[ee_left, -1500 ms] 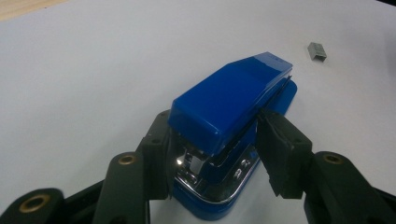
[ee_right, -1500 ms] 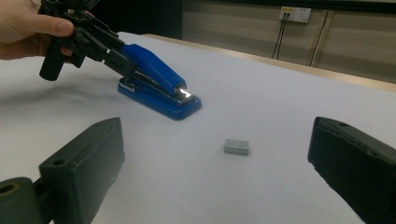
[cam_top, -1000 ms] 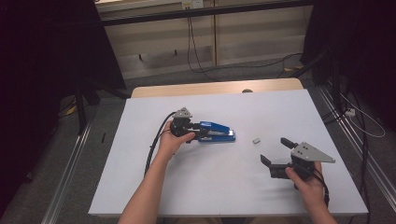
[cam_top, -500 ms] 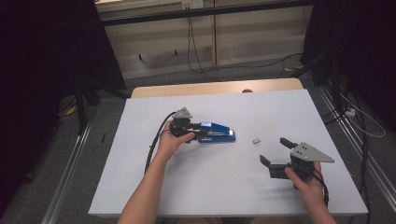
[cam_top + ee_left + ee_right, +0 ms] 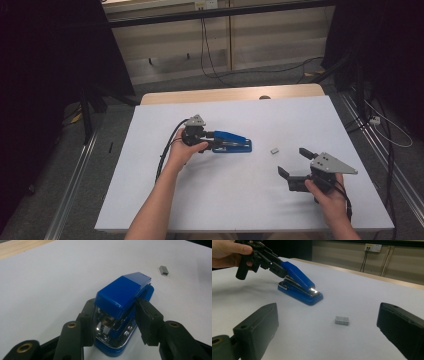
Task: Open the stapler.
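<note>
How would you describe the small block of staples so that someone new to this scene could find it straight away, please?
Start at the white table and find the blue stapler near its middle. Just to the right of the stapler, on bare tabletop and touching nothing, lies the block of staples. It is the one small, grey, metallic thing there, far smaller than the stapler.

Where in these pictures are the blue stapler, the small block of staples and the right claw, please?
blue stapler (image 5: 120, 293): left gripper view, on its blue top cover.
block of staples (image 5: 342, 320): right gripper view, on its front face.
right claw (image 5: 294, 164): high view, midway between its two fingertips.
</note>
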`<state>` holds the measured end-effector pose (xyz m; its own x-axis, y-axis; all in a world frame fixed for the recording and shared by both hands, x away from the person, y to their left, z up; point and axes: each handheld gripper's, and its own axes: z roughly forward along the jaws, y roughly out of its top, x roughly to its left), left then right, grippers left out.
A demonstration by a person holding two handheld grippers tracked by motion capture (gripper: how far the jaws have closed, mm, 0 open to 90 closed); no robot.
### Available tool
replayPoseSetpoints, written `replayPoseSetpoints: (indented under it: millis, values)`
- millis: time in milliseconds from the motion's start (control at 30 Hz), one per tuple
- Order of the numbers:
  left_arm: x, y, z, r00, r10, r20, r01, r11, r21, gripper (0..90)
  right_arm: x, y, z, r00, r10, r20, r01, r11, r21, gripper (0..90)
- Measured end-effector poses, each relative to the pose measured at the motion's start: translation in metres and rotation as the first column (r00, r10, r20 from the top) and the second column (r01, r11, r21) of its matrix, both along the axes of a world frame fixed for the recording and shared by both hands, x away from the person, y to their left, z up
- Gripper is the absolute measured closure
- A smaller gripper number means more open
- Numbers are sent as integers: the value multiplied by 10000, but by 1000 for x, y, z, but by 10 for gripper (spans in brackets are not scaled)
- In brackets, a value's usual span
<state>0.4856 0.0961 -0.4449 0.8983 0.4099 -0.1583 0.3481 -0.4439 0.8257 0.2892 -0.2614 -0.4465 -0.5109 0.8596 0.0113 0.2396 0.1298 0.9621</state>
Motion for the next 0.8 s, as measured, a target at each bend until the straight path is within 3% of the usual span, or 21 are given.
replayPoseSetpoints:
  millis: [133,367,467,600,800]
  values:
    - [3,-3,-4,9999,-59,155,65,9994,-339,479,0,1,0,10000,7,-25,-7,10000,-25,33]
    - [5,-2,-4,9992,-352,187,356,9991,-239,489,0,1,-1,10000,62,-75,-62,10000,-16,33]
    - [6,-2,-7,9996,-264,51,265,9989,-391,433,0,1,-1,9999,75,-87,-76,10000,-35,34]
    - [6,-9,-13,9992,-378,153,378,9993,-9,418,-1,1,0,10000,53,-32,-53,10000,6,34]
    - [6,-7,-11,9982,-589,-78,588,9981,-193,479,-1,-1,0,10000,49,-27,-49,10000,39,34]
